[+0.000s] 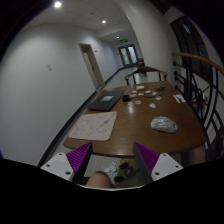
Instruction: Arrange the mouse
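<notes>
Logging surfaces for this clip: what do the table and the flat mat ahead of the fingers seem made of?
Table: likely varnished wood, brown with a glossy sheen. Mat: pale and matte, perhaps fabric or paper; unclear. The gripper is open, fingers apart.

We see a long wooden table [135, 122] stretching away from us toward a white corridor. Ceiling lights [57, 5] glow overhead, a wooden door [92, 64] stands far left, and a chair [146, 76] sits at the far end.

We see open table [130, 125] at twelve o'clock; a paper sheet [93, 127] at eleven, perhaps a mouse [164, 124] at one.
</notes>
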### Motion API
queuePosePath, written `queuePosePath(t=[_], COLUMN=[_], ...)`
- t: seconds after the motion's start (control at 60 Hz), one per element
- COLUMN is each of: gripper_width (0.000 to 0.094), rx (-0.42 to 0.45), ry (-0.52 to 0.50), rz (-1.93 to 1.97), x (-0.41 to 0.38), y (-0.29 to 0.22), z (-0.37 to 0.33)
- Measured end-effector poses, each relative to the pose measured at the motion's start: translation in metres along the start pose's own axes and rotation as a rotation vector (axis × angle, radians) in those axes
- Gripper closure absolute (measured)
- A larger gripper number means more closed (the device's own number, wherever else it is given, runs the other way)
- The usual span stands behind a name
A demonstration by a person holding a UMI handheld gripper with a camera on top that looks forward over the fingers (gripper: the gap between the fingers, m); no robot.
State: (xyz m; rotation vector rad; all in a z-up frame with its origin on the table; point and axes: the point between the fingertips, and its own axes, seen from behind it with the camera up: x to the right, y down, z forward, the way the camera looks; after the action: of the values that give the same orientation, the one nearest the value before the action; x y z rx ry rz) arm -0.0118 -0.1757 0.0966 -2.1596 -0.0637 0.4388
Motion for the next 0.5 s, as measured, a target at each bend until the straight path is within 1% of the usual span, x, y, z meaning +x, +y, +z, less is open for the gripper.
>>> queuePosePath(t=[0.1, 0.2, 0.317, 0.367, 0.4, 0.5], gripper_width=[0.01, 0.0103, 0.0103, 0.0103, 0.0101, 0.0102], rx=[0.001, 0.018, 0.035, 0.019, -0.004, -0.054], ry=[0.062, 0.134, 0.267, 0.324, 0.345, 0.344], rz=[-0.007, -0.008, -0.045, -0.072, -0.096, -0.142], x=[0.027, 0.083, 0.164, 0.195, 0.212, 0.239], y=[0.0, -0.01, -0.019, -0.017, -0.014, -0.003], z=[-0.001, 0.015, 0.03, 0.036, 0.044, 0.068])
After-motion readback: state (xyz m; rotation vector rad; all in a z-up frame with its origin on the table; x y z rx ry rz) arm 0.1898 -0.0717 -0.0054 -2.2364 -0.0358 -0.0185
